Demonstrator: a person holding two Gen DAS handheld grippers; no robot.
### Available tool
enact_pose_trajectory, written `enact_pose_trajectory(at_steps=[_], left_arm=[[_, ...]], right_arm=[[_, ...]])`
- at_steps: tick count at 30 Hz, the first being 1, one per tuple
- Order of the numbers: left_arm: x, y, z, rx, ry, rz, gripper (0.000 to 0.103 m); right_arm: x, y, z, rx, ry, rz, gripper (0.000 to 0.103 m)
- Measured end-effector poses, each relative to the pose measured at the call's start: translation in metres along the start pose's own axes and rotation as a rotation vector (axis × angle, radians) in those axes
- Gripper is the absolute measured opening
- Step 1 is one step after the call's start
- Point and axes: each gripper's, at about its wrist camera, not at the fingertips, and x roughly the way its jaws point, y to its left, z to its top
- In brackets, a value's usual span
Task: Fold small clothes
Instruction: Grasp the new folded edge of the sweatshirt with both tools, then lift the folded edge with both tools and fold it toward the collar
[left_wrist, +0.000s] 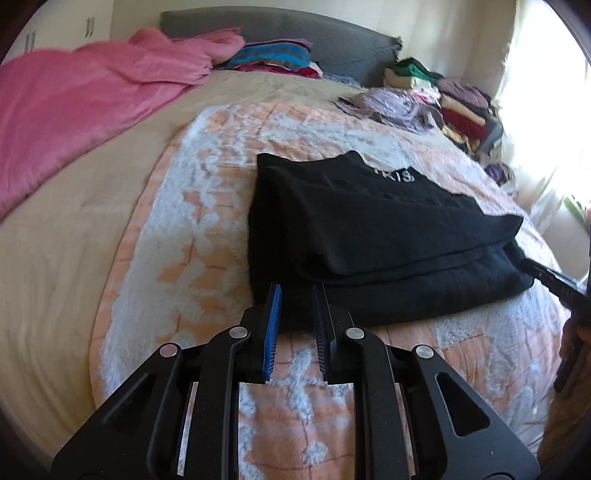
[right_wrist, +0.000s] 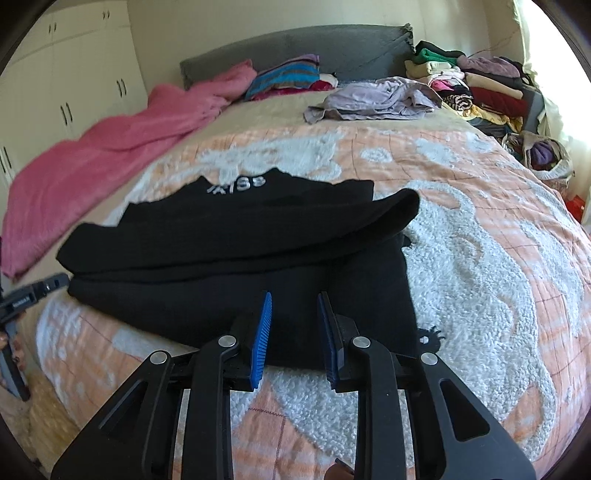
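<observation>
The black garment (right_wrist: 236, 258) with white lettering near its collar lay folded in layers on the peach-and-white bedspread (right_wrist: 480, 258), near the bed's foot edge, its near hem facing both grippers. That placement seemed deliberate: the flat, open stretch of bedspread gave room to lay the layers one over another, away from the clutter further up.

The right gripper (right_wrist: 294, 306) hung over the near hem with its jaws spread, a clear gap between the blue pads (right_wrist: 262, 336), pinching nothing; whether the tips brushed the cloth could not be told. The left gripper (left_wrist: 296, 295) stood likewise spread at the garment's near left corner, holding nothing. Both probably sat level at the hem to take it for another fold or to smooth it.

Further out, a crumpled lilac garment (right_wrist: 373, 98) waited up the bed, likely next in line. Stacked folded clothes (right_wrist: 476, 85) stood by the grey headboard (right_wrist: 295, 48) on the window side, a striped pile (right_wrist: 288, 75) at the middle, and a pink blanket (right_wrist: 110, 147) trailed down the far side beside the white wardrobe doors (right_wrist: 66, 81).
</observation>
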Motion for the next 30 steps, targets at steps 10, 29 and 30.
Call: enact_pose_trajectory(at_steps=[10, 29, 30], left_arm=[[0.021, -0.011, 0.008, 0.031, 0.004, 0.010, 0.011], [0.032, -0.013, 0.032, -0.003, -0.016, 0.000, 0.011], [0.033, -0.013, 0.033, -0.002, -0.014, 0.001, 0.011]], right_arm=[[0.031, 0.000, 0.006, -0.028, 0.048, -0.045, 0.024], [0.056, 0.003, 0.029, -0.033, 0.038, -0.061, 0.024], [0.056, 0.003, 0.030, -0.036, 0.038, -0.062, 0.024]])
